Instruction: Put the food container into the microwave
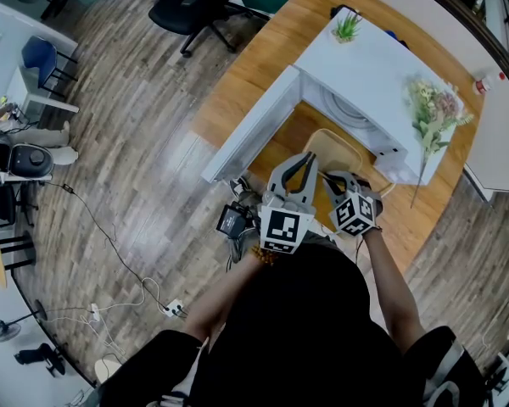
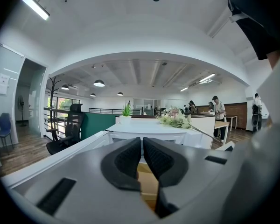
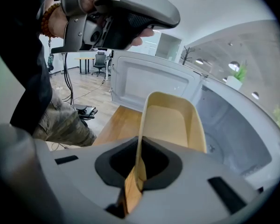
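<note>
Halfway: right hand-held gripper (image 3: 139,164) pinches food container (image 3: 170,120) rim at open microwave (image 3: 233,125) mouth (not set inside yet); left hand-held gripper (image 2: 143,160) clenched, empty.

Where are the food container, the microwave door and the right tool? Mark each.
food container (image 3: 170,122): right gripper view, its inner floor.
microwave door (image 3: 151,85): right gripper view, its inner panel.
right tool (image 3: 140,162): right gripper view, between jaws clamping the rim.

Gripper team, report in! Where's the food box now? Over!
Right gripper shut on rim of food container. Left gripper shut, empty. Container at mouth of microwave, door open, nothing blocking.
</note>
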Motion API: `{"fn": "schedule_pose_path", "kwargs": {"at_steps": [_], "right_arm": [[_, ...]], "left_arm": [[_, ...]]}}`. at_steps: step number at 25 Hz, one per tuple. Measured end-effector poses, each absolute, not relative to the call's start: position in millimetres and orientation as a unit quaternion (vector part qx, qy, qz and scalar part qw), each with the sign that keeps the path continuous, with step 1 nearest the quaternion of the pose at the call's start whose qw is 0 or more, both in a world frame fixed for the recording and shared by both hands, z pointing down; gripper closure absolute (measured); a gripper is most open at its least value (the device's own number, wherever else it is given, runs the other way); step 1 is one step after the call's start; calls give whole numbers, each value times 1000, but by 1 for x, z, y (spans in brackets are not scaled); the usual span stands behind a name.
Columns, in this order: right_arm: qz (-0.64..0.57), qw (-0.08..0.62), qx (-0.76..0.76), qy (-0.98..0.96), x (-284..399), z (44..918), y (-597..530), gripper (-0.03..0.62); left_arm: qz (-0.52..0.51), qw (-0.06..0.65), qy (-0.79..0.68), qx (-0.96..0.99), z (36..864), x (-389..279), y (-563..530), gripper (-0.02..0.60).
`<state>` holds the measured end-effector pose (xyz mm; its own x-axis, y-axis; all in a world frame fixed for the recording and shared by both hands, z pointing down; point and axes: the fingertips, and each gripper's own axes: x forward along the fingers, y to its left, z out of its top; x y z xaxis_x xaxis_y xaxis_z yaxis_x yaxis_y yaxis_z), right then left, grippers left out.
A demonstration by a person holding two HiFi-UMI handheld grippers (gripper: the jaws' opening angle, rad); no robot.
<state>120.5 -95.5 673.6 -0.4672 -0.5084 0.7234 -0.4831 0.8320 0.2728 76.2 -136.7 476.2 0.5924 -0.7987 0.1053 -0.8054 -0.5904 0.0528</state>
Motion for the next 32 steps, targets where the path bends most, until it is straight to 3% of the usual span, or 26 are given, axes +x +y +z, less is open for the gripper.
{"fn": "schedule_pose_path", "kwargs": {"at_steps": [32], "right_arm": [[-43,460,329,-824,149,674,-167,571]], "left_arm": [[40,49,-452,890,478,69,-136,545]]}}
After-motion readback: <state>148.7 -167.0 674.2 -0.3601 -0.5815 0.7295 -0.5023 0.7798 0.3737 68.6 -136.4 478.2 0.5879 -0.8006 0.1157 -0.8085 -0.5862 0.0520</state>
